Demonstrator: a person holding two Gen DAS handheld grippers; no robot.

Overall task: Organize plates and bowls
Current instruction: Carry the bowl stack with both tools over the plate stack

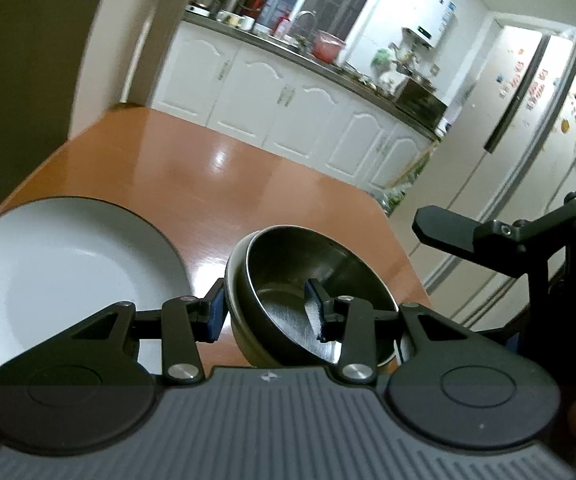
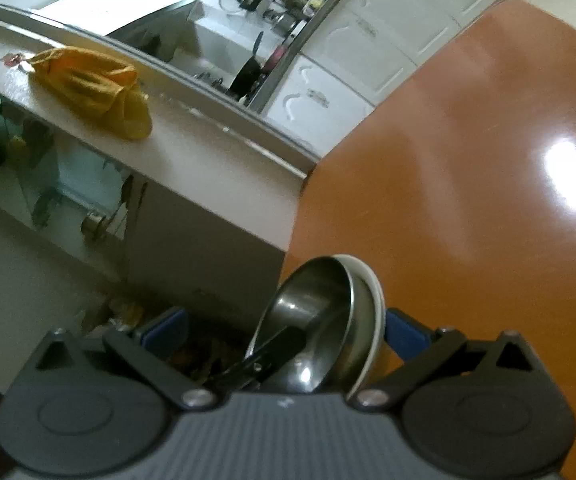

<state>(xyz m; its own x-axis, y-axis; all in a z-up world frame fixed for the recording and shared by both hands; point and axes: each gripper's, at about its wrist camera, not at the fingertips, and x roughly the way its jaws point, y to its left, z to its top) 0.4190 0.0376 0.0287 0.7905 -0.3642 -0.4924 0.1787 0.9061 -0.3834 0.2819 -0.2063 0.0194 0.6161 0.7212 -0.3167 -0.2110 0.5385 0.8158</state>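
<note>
Steel, two nested bowls (image 1: 311,300): seen in the left wrist view tilted and clear of the counter (image 1: 216,168), pinched by the left gripper (image 1: 266,314) across the near wall, one blue pad (image 1: 214,312) outside the outer bowl and the other pad inside the inner one. The pinch through both walls is judged to be what keeps the pair together as a single load; the tilt follows from a one-sided hold on the rim. A white plate (image 1: 68,272) lies flat on the counter just left of the bowls, near the close edge, apart from them; it is judged a likely base for stacking, or a piece to be gathered next. The right gripper (image 2: 286,330) is spread wide, nothing pressed; in its own view the bowls (image 2: 319,320) stand between its blue pads (image 2: 401,334) without visible contact, though the right pad sits very close to the outer rim and touching cannot be ruled out. One of its fingers (image 1: 443,228) is seen off to the right in the left view, beyond the counter's right edge. Open room: a wide bare stretch of orange counter ahead of the bowls, glossy, with glare. Edges to be minded: the counter's right edge close beside the load, and a white ledge (image 2: 192,148) carrying a yellow cloth (image 2: 96,88), abutting the counter on the other side.
</note>
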